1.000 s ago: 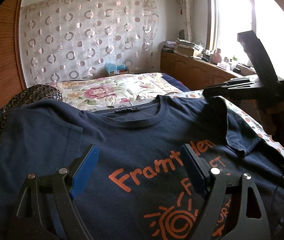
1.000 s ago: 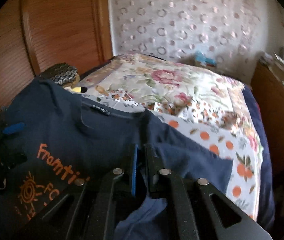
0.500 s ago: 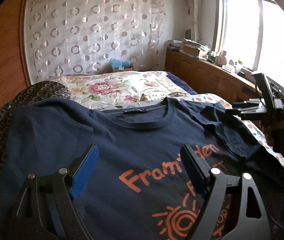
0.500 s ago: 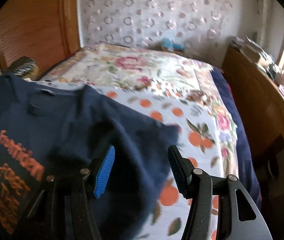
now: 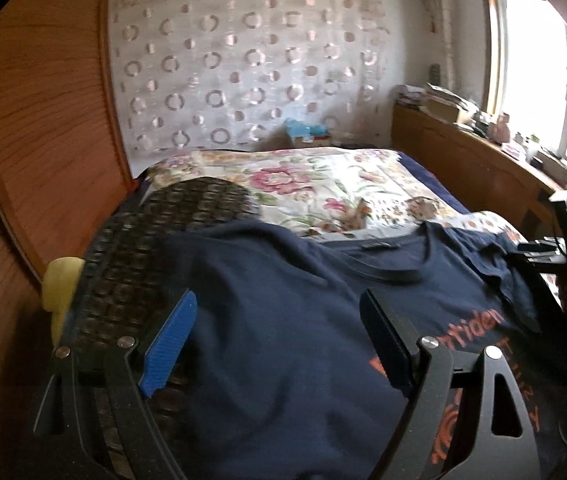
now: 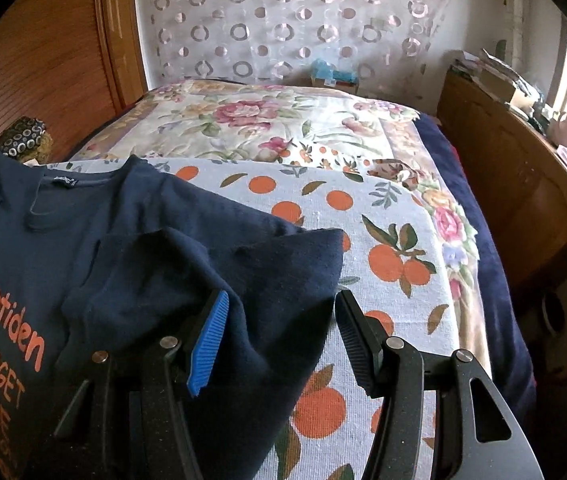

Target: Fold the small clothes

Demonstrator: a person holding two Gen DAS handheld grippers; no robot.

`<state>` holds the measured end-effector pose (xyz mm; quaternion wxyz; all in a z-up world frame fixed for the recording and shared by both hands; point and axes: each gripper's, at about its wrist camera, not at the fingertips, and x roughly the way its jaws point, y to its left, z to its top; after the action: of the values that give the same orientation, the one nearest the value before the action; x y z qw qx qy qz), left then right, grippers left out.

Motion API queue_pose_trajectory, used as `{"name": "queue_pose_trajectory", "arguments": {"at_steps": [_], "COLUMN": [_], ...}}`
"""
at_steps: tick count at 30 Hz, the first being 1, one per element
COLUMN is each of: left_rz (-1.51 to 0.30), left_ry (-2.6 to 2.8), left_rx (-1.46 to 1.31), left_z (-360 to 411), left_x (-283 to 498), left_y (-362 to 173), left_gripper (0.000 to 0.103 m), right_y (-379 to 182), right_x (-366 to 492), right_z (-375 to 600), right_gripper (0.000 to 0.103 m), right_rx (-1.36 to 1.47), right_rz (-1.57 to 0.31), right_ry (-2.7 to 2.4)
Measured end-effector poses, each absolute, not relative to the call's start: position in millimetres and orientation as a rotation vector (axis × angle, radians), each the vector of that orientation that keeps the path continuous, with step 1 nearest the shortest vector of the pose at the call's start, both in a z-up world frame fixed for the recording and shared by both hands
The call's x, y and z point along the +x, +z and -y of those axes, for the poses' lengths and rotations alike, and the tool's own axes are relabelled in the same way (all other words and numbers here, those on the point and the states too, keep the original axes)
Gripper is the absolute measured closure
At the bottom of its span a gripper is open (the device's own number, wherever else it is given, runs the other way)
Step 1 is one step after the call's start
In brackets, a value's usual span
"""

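The navy T-shirt (image 5: pixel 291 320) lies face-up across the near end of the bed, collar pointing away from you toward the curtained wall, so its long axis runs from you toward the headboard and each fold has to come sideways across that line. Your left gripper (image 5: pixel 279 344) hovers with its jaws spread wide over the shirt's left shoulder and chest, gripping nothing; the unfolded left sleeve lies off to its left, over the dark patterned cushion (image 5: pixel 131 264), so this is the nearer hand for that side. Your right gripper (image 6: pixel 279 336) is likewise released, jaws apart, just at the right edge of the shirt where the right sleeve (image 6: pixel 211 264) is already turned in over the body (its hem lies on the orange-print sheet (image 6: pixel 387 240)). The chest print reads "Framtiden" in orange, with "FORGET THE" below beside a sun motif; further lines are cut off. The neck label (image 6: pixel 63 180) carries small white lettering too small to read.
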<state>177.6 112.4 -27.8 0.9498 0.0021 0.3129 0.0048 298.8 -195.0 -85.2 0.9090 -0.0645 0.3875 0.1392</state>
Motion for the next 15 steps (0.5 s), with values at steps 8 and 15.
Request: {"name": "queue_pose_trajectory", "arguments": {"at_steps": [8, 15], "left_rz": [-0.696, -0.802], "left_ry": [0.06, 0.018], "left_rx": [0.037, -0.016], "left_z": [-149, -172], "left_x": [206, 240], "left_y": [-30, -43], "left_gripper": [0.023, 0.035], "right_y": [-88, -89], "right_x": [301, 302], "right_z": [199, 202], "right_gripper": [0.044, 0.042], "right_rx": [-0.118, -0.113], "right_rz": [-0.8, -0.801], "right_ry": [0.291, 0.294]}}
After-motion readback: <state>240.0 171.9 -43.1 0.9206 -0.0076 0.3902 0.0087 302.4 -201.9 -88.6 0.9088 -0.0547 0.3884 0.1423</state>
